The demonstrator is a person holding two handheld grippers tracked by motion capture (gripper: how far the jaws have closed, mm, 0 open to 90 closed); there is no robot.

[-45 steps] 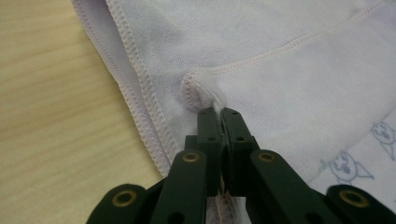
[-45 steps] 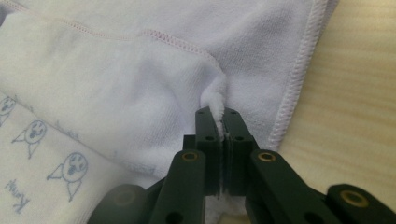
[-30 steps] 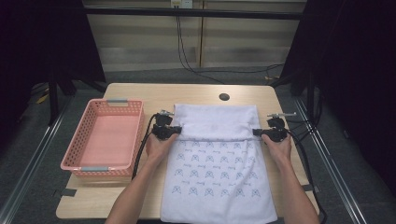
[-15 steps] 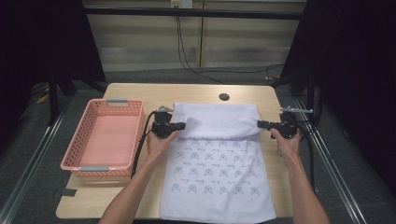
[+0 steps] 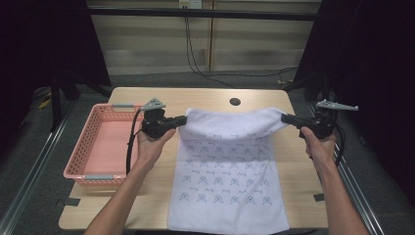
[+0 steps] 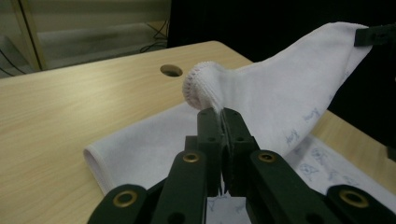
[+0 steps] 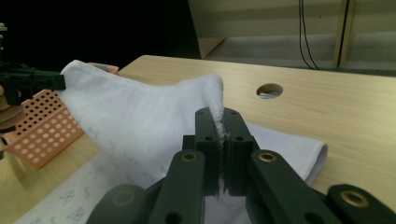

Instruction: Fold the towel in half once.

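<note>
I have the far edge of the white towel [image 5: 230,171] pinched at both corners, my left gripper [image 5: 180,120] and right gripper [image 5: 286,118] each with jaws clamped tight on the cloth and lifting it above the table [image 5: 205,98] while the near part lies flat. I judge this a fold just begun, with the carry toward me and the laying down left. The pink basket [image 5: 100,147] sits left of the towel, well clear, and nothing blocks the way.

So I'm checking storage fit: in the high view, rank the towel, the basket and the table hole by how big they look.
1. Towel
2. Basket
3. Hole, by far the smallest
</note>
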